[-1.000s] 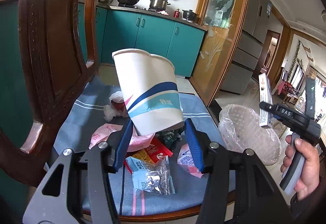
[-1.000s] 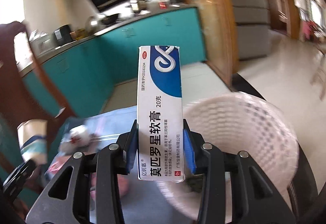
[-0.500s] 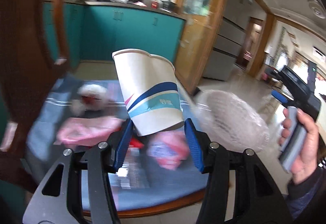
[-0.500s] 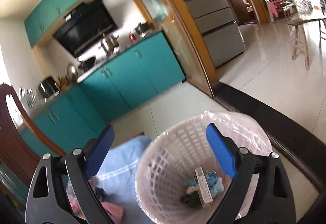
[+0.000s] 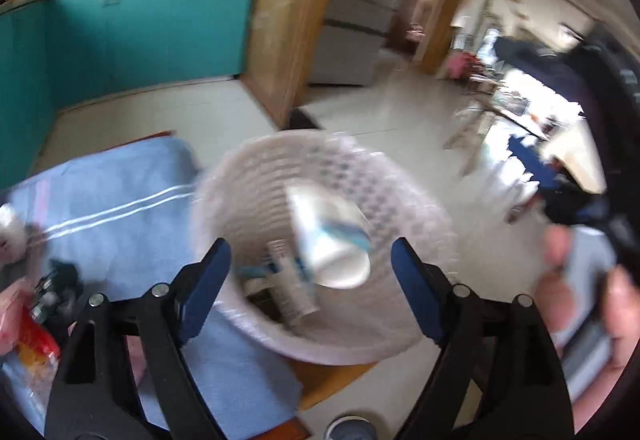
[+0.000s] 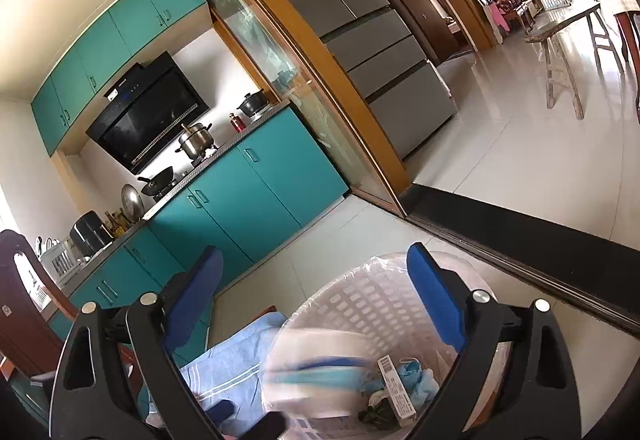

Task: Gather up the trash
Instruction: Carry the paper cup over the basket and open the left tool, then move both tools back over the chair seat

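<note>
Paper cup (image 5: 332, 236): it lies on its side inside the white basket, blurred in both views; you have no finger on it.
Basket (image 5: 248, 175): your landmark here, a white lattice bin with a clear plastic liner, standing on the near right corner of the blue cloth.
Ointment box (image 6: 394, 388): flat on the basket floor beside the cup, printed face up; in the left wrist view it shows as a pale strip (image 5: 290, 284) just left of the cup.
Other basket contents: a crumpled light blue scrap (image 6: 416, 376) and something small and dark green (image 6: 376, 410), both next to the box.
Left gripper (image 5: 308, 288): your blue pads are spread wide over the basket mouth and nothing sits between them.
Right gripper (image 6: 316, 304): also spread wide with nothing between the pads, poised above the basket's rim on the side away from the cloth.
Right hand (image 5: 580, 296): seen from the left wrist camera, wrapped around the gripper handle, to the right of the basket.
Blue cloth (image 5: 120, 191): spread left of the basket, with white stripes running across it.
Wrappers (image 5: 28, 336): red, yellow and pink packets lie on the cloth well left of the basket, too blurred to read.
Teal cabinets (image 6: 248, 191): behind the basket, along the kitchen wall.
Fridge (image 6: 372, 51): grey, behind and right of the basket, past the wooden door frame.
</note>
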